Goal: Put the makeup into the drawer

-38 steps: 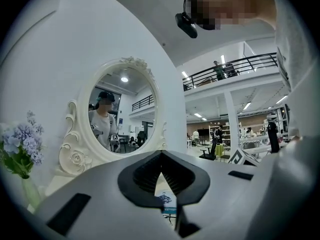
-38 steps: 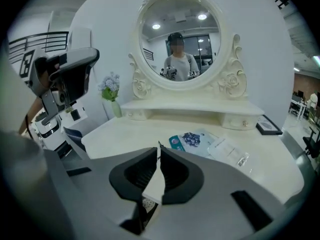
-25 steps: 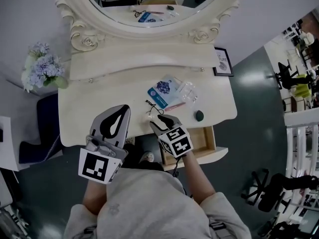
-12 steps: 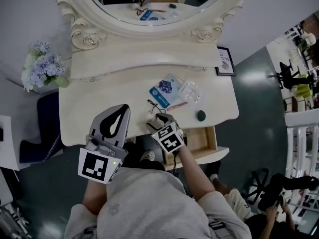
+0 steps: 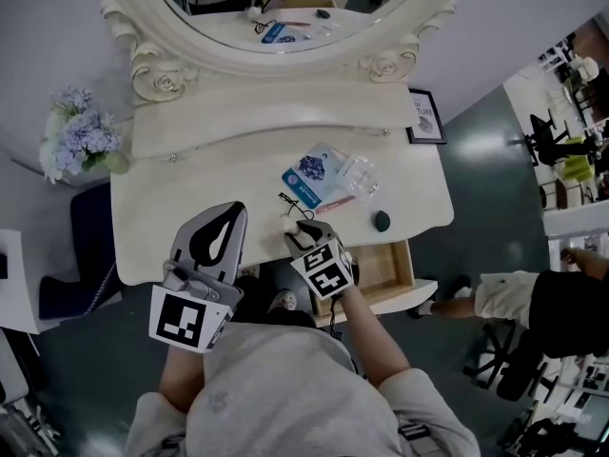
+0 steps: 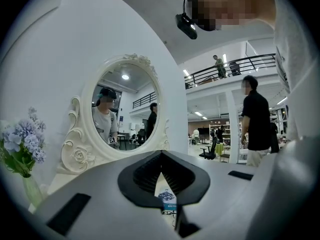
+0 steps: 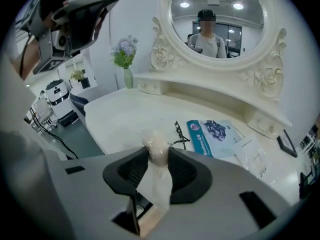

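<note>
My right gripper (image 5: 297, 228) hangs over the front edge of the cream dressing table (image 5: 190, 208), tilted downward. Its jaws are closing, and the pads press on a beige makeup sponge in clear wrap (image 7: 156, 147), which shows in the head view as the sponge (image 5: 288, 224). The wooden drawer (image 5: 385, 267) stands pulled out just right of that gripper. Further back on the table lie a blue packet (image 5: 312, 177), a clear packet (image 5: 359, 173), a pink pencil (image 5: 335, 201) and a dark green oval item (image 5: 382, 220). My left gripper (image 5: 235, 208) is held level at the front left, its tips together and holding nothing.
An oval mirror (image 5: 285, 8) in a carved frame rises behind the table. A vase of blue flowers (image 5: 81, 136) stands at the left and a small picture frame (image 5: 425, 117) at the back right. A black hair clip (image 7: 180, 134) lies near the sponge. A person (image 5: 533, 298) walks at the right.
The right gripper has shifted and tilted a little with the sponge in it. The left gripper has stayed still. A person has walked into view at the right.
</note>
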